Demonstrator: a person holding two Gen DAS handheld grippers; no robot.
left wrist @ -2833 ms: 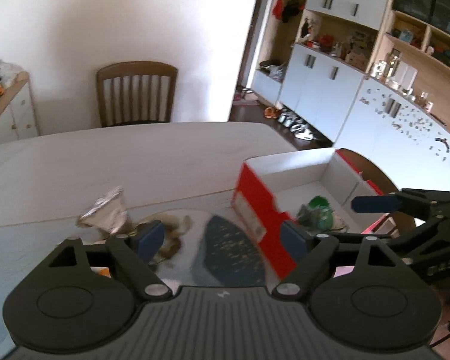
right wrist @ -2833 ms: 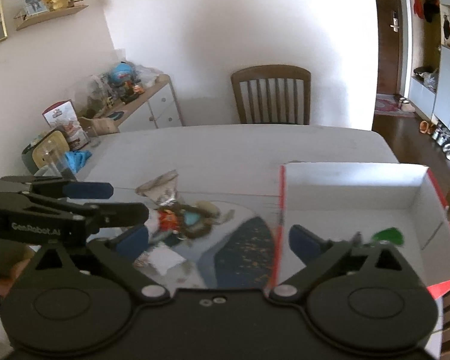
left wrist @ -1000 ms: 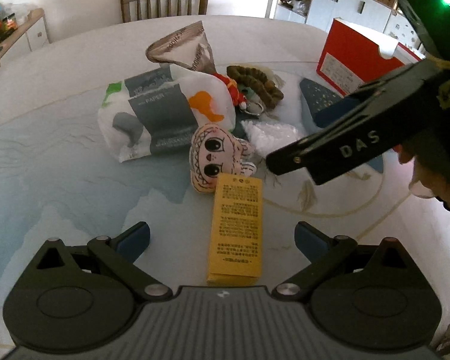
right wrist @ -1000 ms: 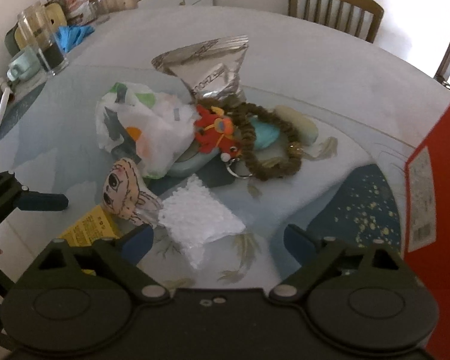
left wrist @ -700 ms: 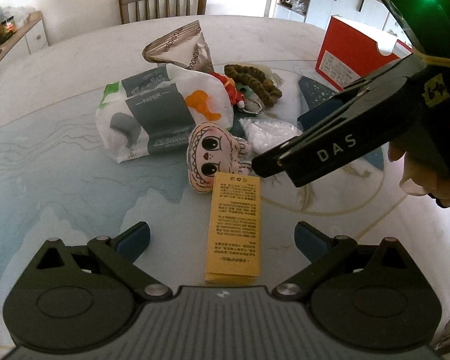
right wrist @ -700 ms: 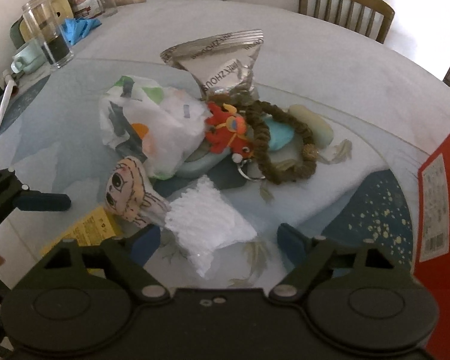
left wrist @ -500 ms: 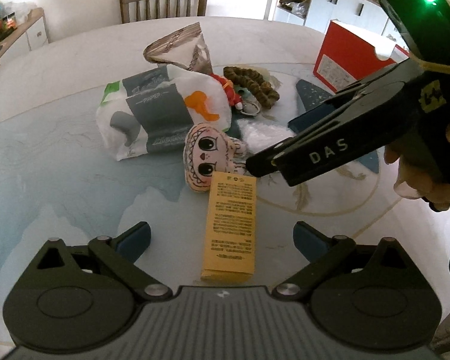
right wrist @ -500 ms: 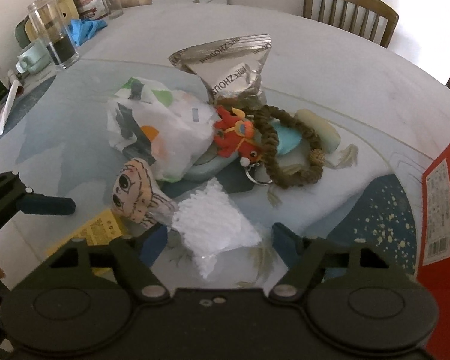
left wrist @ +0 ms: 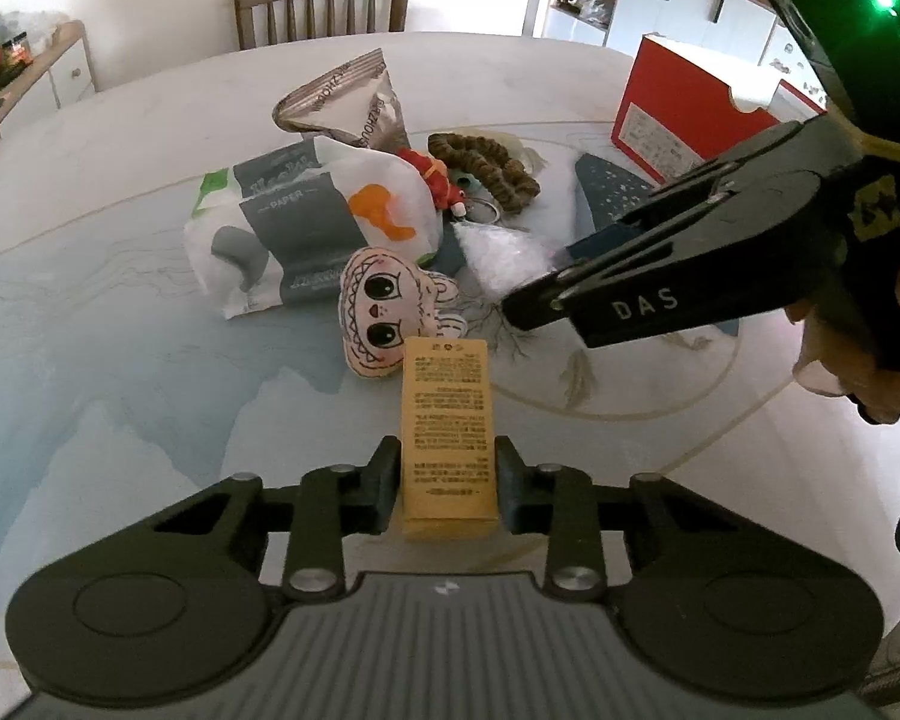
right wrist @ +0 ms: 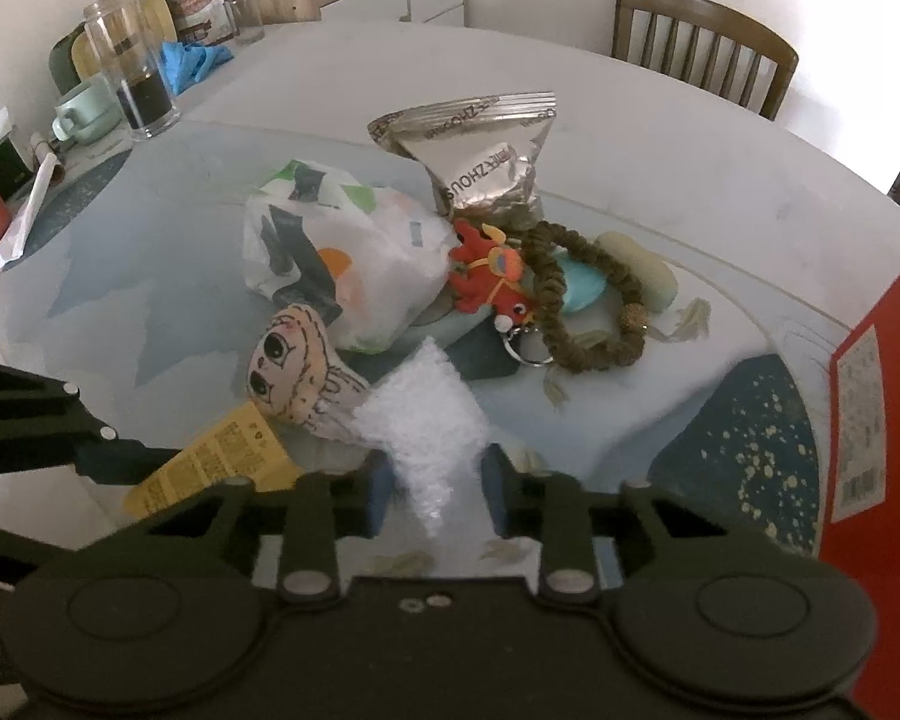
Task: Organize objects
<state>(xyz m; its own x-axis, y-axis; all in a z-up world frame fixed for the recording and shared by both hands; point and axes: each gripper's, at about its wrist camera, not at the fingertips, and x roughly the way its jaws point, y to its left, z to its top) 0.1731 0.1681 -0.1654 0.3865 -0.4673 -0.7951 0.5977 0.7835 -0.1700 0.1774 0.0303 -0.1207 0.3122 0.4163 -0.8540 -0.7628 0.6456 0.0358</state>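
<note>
A yellow box [left wrist: 447,408] lies lengthwise on the glass-topped table, and my left gripper [left wrist: 448,468] is shut on its near end, one pad on each long side. My right gripper [right wrist: 438,480] points down at the pile; its jaws are closing and press on the narrow end of a white bubble packet [right wrist: 426,414] between them. The left wrist view shows the same right gripper [left wrist: 540,279] from the side over the white bubble packet [left wrist: 498,252]. A doll-face keyring [left wrist: 384,312] touches the box's far end. The open red box [left wrist: 684,120] stands at the right.
Behind lie a tissue pack [right wrist: 342,276], a silver snack bag [right wrist: 486,156], a red plush keyring [right wrist: 486,276] and a brown braided ring [right wrist: 594,312]. A glass jar [right wrist: 132,78] and green mug [right wrist: 84,111] stand far left. A chair [left wrist: 324,6] is at the far edge.
Both grippers came down over the pile from above the red box. The left jaws have since shut on the yellow box. The right jaws narrowed around the white packet.
</note>
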